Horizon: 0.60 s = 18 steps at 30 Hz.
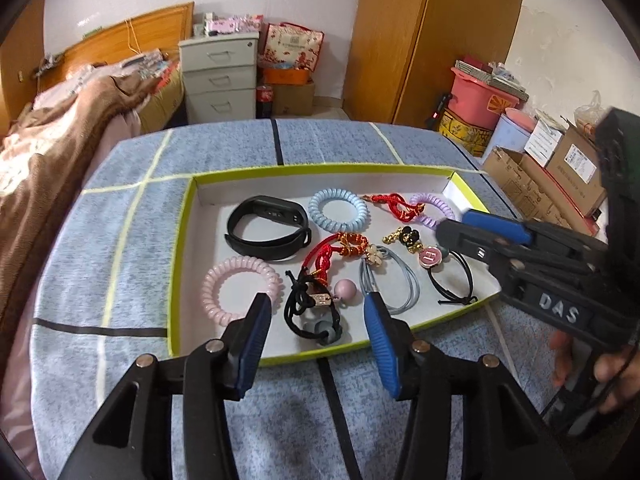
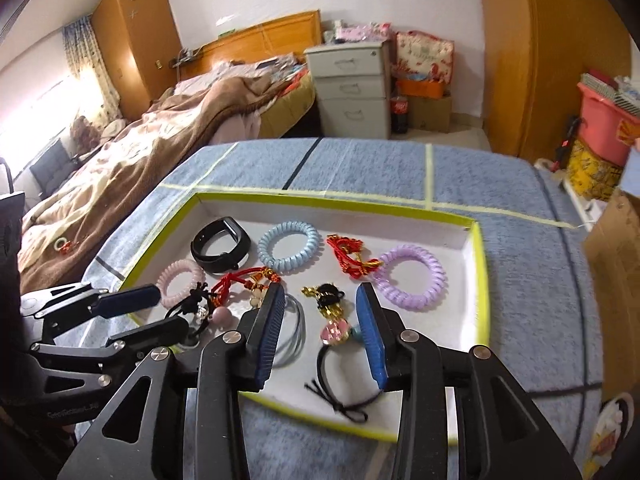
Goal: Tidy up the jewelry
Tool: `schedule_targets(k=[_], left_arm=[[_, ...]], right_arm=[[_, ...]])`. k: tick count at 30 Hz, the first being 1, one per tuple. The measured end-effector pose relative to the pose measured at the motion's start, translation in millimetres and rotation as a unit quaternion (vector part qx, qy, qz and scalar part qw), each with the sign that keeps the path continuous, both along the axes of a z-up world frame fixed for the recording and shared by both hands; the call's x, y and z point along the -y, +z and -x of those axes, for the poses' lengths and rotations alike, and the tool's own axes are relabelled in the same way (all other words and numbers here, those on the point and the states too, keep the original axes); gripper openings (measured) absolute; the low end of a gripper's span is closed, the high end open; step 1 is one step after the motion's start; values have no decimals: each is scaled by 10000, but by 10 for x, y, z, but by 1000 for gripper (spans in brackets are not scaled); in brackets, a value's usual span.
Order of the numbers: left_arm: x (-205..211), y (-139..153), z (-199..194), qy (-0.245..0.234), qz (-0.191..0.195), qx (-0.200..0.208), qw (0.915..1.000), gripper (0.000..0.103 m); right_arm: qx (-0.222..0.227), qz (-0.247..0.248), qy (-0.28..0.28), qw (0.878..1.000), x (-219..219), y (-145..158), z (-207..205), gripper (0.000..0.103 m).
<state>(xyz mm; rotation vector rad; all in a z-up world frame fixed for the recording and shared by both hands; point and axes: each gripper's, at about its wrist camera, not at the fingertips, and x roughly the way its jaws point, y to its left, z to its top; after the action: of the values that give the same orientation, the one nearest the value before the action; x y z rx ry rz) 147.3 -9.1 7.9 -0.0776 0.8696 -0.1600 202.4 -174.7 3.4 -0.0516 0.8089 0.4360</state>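
Observation:
A white tray with a lime-green rim [image 1: 182, 240] [image 2: 482, 280] lies on the blue cloth and holds the jewelry. In it are a black fitness band [image 1: 266, 226], spiral hair ties in light blue [image 1: 336, 210], pink [image 1: 240, 288] and purple [image 2: 412, 276], red knotted cords [image 2: 352, 258], a grey elastic [image 1: 400, 280] and a black tie with a pink disc [image 2: 336, 330]. My left gripper [image 1: 316, 308] hangs open over the tray's near edge, above a black tie with a pink ball [image 1: 344, 290]. My right gripper [image 2: 320, 296] is open above a black-and-gold charm [image 2: 328, 300], holding nothing.
A bed with a brown blanket [image 1: 60, 152] runs along the left. A grey drawer cabinet [image 1: 218, 76] and a wooden wardrobe [image 1: 420, 40] stand behind the table. Cardboard boxes [image 1: 532, 184] and a pink bin [image 1: 480, 96] crowd the right side. A hand [image 1: 612, 376] holds the right gripper.

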Motion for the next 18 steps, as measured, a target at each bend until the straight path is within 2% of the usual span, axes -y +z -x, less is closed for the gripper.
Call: schedule_targets(k=[2, 6, 10, 18], left_arm=[[-6, 33, 47, 122, -15, 61, 9999, 51], [19, 136, 181, 413, -320, 336, 9981, 51], [28, 214, 304, 546, -332, 488, 9968, 51], [57, 220, 503, 751, -441, 504, 9949, 51]], right_arm=[[75, -18, -168, 9998, 31, 44, 131, 39], [240, -52, -502, 9984, 105, 111, 397, 39], [331, -44, -620, 9975, 114, 142, 628, 39], [416, 0, -737, 9964, 85, 205, 906, 39]])
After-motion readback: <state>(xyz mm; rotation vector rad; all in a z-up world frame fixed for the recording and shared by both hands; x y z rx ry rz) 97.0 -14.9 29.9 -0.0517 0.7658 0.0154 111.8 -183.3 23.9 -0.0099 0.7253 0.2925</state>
